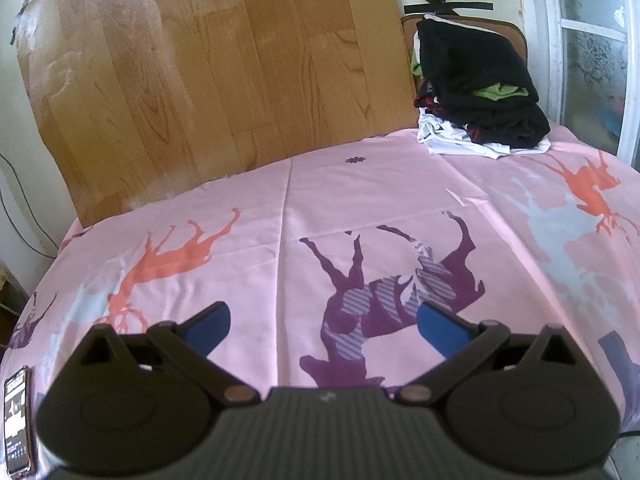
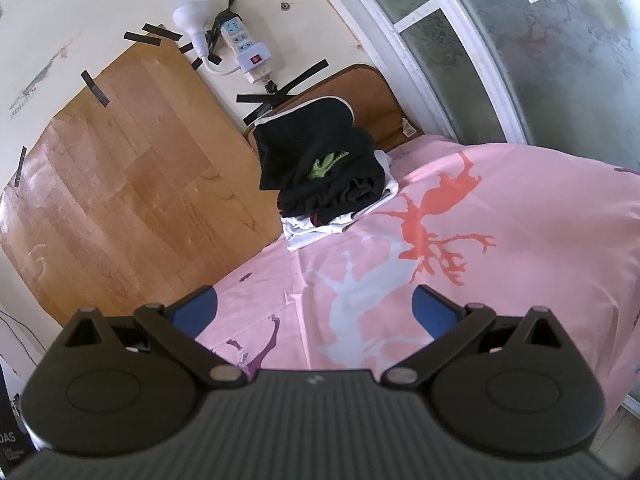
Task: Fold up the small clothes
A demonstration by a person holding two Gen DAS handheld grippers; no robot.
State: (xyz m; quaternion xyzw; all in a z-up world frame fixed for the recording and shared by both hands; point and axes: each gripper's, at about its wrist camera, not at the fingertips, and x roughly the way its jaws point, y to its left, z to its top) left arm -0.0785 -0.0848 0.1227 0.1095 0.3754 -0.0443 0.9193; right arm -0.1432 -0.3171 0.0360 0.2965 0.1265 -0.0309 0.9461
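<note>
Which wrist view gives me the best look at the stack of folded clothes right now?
The right wrist view: the stack of folded clothes sits near centre frame, showing black layers, a green patch and the white piece underneath. The left wrist view shows the same stack pushed toward the upper right corner.

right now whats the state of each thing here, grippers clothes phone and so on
left gripper: open, fingers wide apart, holding nothing
right gripper: open, fingers wide apart, holding nothing
pile of clothes: stacked at the far corner of the bed, black items on top, white beneath
pink bedsheet: spread flat, lightly creased
phone: lying face up, screen lit
power strip: taped to the wall, switch showing red
</note>
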